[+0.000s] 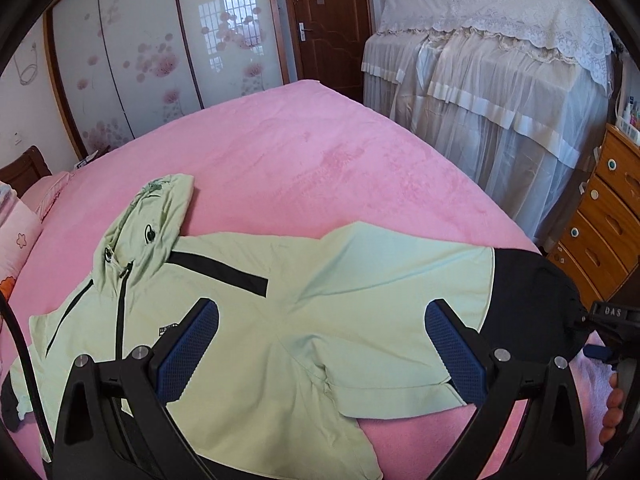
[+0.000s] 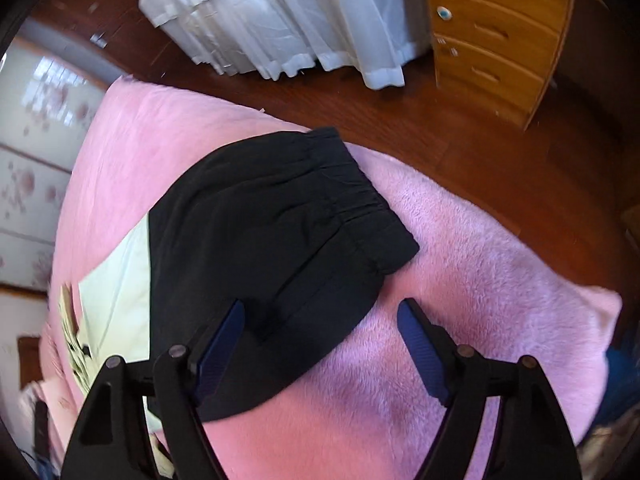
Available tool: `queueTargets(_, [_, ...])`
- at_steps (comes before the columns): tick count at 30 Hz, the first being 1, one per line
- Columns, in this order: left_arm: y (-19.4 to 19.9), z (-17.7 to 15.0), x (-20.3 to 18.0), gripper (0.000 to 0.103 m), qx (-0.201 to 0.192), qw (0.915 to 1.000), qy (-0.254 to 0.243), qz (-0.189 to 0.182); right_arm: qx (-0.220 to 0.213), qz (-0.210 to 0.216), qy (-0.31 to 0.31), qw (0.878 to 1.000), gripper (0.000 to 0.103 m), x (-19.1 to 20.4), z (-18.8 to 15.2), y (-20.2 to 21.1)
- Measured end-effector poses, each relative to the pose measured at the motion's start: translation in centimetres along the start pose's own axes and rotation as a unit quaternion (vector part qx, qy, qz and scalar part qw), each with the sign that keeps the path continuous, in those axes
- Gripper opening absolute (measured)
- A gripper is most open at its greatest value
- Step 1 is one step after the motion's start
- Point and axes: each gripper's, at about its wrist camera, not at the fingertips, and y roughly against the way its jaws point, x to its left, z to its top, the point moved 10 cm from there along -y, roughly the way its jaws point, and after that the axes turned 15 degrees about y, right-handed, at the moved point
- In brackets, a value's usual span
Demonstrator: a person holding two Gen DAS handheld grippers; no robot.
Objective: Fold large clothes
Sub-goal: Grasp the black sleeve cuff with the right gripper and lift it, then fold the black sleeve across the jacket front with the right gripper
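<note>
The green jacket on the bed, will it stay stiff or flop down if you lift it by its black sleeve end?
The jacket would probably flop: it lies flat and creased on the pink blanket. Its black cuff looks thin and gathered, so likely light and easy to pinch.

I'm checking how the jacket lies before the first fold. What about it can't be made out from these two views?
- Jacket hem: left wrist view, cut off by the lower edge and hidden behind the left gripper.
- Its other sleeve: left wrist view, only a dark cuff shows at the left edge.
- Chest label: left wrist view, too small to read.
- Jacket body: right wrist view, blurred, partly behind the right gripper.
</note>
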Motion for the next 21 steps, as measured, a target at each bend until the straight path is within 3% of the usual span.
queueTargets(2, [-0.1, -0.5, 0.3, 0.103, 0.007, 1.0000, -0.003, -0.002, -0.010, -0.003, -0.001, 1.000, 0.079, 0.4, 0.2, -0.2])
queueTargets(4, [-0.1, -1.0, 0.7, 0.103, 0.013, 0.9999, -0.003, -0.001, -0.017, -0.014, 0.004, 1.000, 0.068, 0.9, 0.4, -0.5])
queueTargets(5, [-0.1, -1.2, 1.0, 0.103, 0.016, 0.9999, -0.001, -0.001, -0.019, -0.032, 0.012, 0.999, 0.052, 1.0, 0.6, -0.6])
queueTargets(6, [0.1, -1.4, 1.4, 0.103, 0.020, 0.9998, 0.003, -0.003, -0.022, -0.039, 0.025, 0.999, 0.022, 1.5, 0.9, -0.7])
queueTargets(7, [0.3, -1.6, 2.0, 0.103, 0.023, 0.9997, 0.006, -0.004, -0.025, -0.025, 0.036, 0.999, 0.007, 2.5, 1.0, -0.6])
queueTargets(10, [1.5, -2.0, 4.1, 0.103, 0.023, 0.9996, 0.013, -0.004, -0.073, -0.041, 0.079, 0.993, 0.006, 5.1, 1.8, 2.1])
queueTargets(13, [2.8, -1.7, 7.4, 0.103, 0.017, 0.9997, 0.020, 0.003, -0.134, -0.006, 0.158, 0.978, 0.006, 11.9, 1.3, 6.6])
queueTargets(16, [4.1, -1.3, 12.5, 0.103, 0.009, 0.9986, 0.049, 0.017, -0.172, 0.055, 0.252, 0.951, 0.006, 21.0, -1.3, 10.5])
queueTargets(18, [4.8, -1.0, 16.1, 0.103, 0.005, 0.9967, 0.077, 0.026, -0.184, 0.086, 0.320, 0.926, 0.006, 27.5, -4.2, 12.0])
queueTargets(21, [5.4, -1.2, 21.9, 0.103, 0.003, 0.9914, 0.125, 0.039, -0.165, 0.119, 0.395, 0.896, 0.006, 35.1, -9.3, 11.1])
